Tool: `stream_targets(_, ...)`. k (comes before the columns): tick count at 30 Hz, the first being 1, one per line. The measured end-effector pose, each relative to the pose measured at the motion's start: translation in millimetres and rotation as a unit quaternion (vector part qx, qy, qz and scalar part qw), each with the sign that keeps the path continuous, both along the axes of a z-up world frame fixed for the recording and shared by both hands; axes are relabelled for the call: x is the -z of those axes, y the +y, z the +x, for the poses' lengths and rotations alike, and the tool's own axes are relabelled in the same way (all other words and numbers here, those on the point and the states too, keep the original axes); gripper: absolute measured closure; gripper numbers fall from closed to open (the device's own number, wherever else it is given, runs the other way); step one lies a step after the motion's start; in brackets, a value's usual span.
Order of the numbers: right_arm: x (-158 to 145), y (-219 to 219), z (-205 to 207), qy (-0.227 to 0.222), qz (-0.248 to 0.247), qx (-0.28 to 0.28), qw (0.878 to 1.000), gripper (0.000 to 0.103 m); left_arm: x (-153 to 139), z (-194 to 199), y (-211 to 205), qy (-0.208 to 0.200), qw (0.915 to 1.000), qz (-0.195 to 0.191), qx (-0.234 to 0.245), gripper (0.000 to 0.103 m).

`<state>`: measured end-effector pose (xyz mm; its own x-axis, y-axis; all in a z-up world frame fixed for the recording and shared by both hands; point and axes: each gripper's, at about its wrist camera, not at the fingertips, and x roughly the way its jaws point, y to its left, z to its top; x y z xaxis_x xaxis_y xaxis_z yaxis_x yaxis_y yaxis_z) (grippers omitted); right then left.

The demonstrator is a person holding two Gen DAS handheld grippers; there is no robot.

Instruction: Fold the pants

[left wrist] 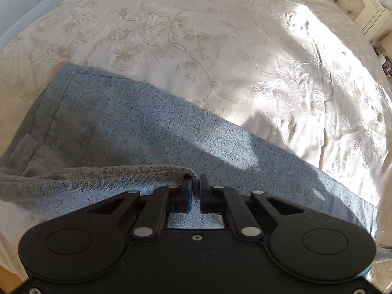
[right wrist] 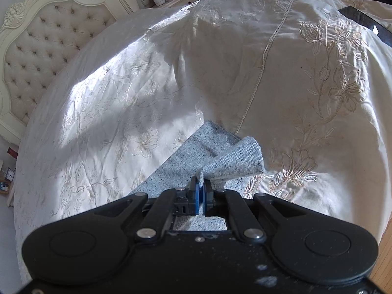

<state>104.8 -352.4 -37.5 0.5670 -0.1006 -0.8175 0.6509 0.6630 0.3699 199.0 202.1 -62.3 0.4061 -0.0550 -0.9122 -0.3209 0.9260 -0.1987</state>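
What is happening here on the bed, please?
A person is folding grey pants on a bed with an embroidered cream cover, using a handheld gripper in each hand. The left gripper is shut on a lifted edge of the fabric. The right gripper is shut on a corner of the pants, which curls up above the cloth lying flat. The rest of the pants lies spread on the cover. The fold is not yet laid down.

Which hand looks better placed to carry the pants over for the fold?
Probably the right gripper: it pinches a lifted corner of the pants. The left gripper is shut beside an edge, with no cloth plainly between its fingers.
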Motion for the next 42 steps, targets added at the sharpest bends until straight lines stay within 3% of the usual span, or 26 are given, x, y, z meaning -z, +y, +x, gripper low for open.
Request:
stream_targets(8,33,6,56,0.031,-0.011,0.03,0.999,0.099,31,64,-1,0.042,0.999,-0.008,0.013,0.096)
stream_targets(17,56,10,105,0.056,-0.03,0.038,0.997,0.099,50,113,-5,0.059,0.9977,-0.016,0.029,0.096)
stream_targets(24,72,9,131,0.075,-0.032,0.046,0.996,0.099,61,127,-8,0.068,0.9968,-0.014,0.04,0.096)
stream_targets(42,111,-2,171,0.12,-0.011,0.095,0.988,0.099,89,150,4,0.095,0.9946,-0.043,0.009,0.095)
